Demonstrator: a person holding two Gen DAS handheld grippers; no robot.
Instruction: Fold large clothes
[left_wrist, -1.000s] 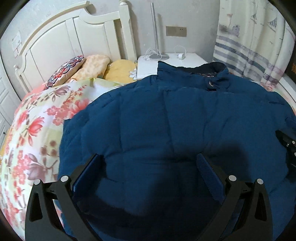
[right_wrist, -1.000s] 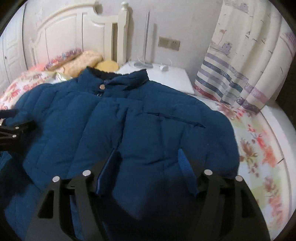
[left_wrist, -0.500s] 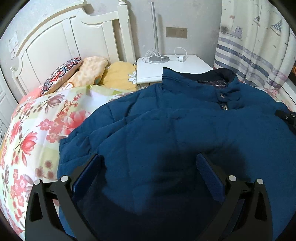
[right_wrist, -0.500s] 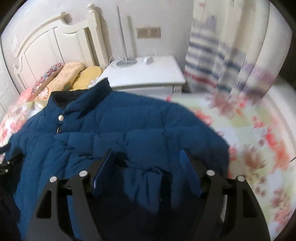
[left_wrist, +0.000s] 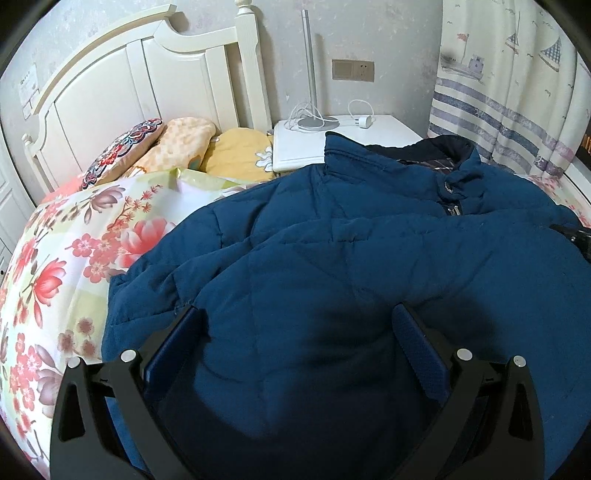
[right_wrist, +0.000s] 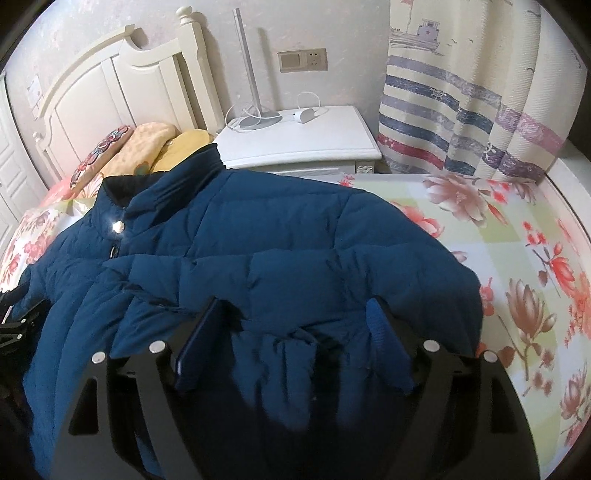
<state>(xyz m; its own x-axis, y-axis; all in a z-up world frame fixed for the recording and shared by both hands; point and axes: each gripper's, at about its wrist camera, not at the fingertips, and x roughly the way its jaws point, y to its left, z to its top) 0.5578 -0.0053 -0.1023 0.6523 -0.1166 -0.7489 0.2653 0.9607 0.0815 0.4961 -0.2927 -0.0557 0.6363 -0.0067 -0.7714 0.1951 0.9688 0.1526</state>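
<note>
A large dark blue padded jacket (left_wrist: 351, 258) lies front up on the floral bed cover, collar toward the nightstand; it also fills the right wrist view (right_wrist: 277, 258). My left gripper (left_wrist: 295, 317) is open, low over the jacket's left side near its edge. My right gripper (right_wrist: 295, 306) is open over the jacket's right side, with a bunched fold of fabric between its fingers (right_wrist: 384, 328). The snap button and zip (right_wrist: 117, 229) show below the collar. The right gripper's edge shows at the far right of the left view (left_wrist: 576, 236).
The floral bed cover (left_wrist: 74, 258) spreads left and also right (right_wrist: 517, 258). Pillows (left_wrist: 177, 144) lie by the white headboard (left_wrist: 110, 85). A white nightstand (right_wrist: 299, 136) with a lamp base and charger stands behind. A striped curtain (right_wrist: 461, 110) hangs at right.
Both grippers have pulled back and toward the jacket's outer sides. The jacket's sides now look bunched, with more bed cover showing beside it. Both stay open.
</note>
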